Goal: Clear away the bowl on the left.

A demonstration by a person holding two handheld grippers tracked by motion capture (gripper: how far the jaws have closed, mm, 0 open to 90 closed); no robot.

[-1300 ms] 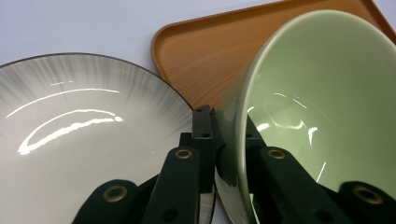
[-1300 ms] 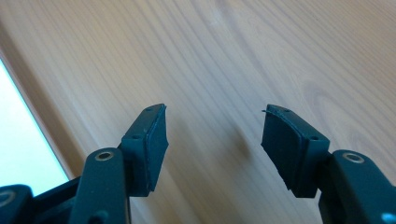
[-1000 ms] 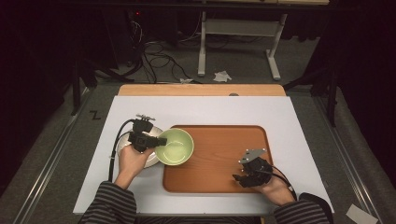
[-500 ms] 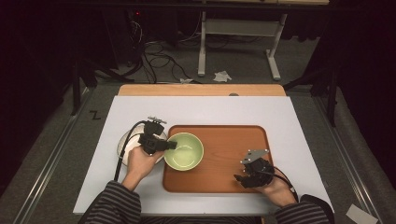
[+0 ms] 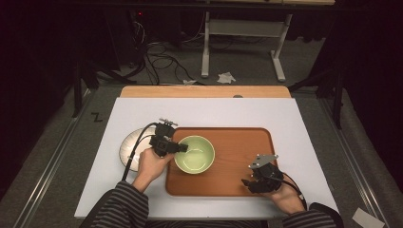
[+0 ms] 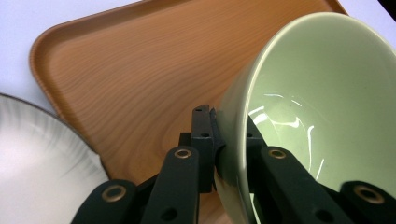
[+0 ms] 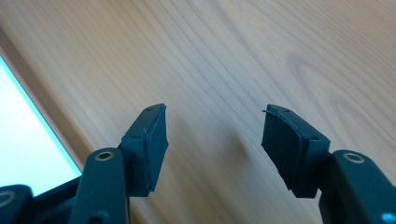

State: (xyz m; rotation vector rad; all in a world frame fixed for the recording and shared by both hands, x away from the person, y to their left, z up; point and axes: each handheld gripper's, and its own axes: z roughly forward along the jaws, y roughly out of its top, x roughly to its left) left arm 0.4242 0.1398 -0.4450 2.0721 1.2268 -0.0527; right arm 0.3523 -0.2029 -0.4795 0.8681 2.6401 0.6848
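green bowl (image 6: 322, 116): glazed, stiff, slippery, breakable; hold by rim | left tool (image 6: 224, 135): clenched on rim, over tray (image 5: 237, 166) left edge | right tool (image 7: 212, 140): released

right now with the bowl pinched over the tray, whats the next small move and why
Probably lower the green bowl flat onto the wooden tray and open the left gripper. Its jaws clamp the bowl's rim, one inside and one outside, and the left gripper view shows the bowl tilted above the tray. The right gripper waits open at the tray's near right corner.
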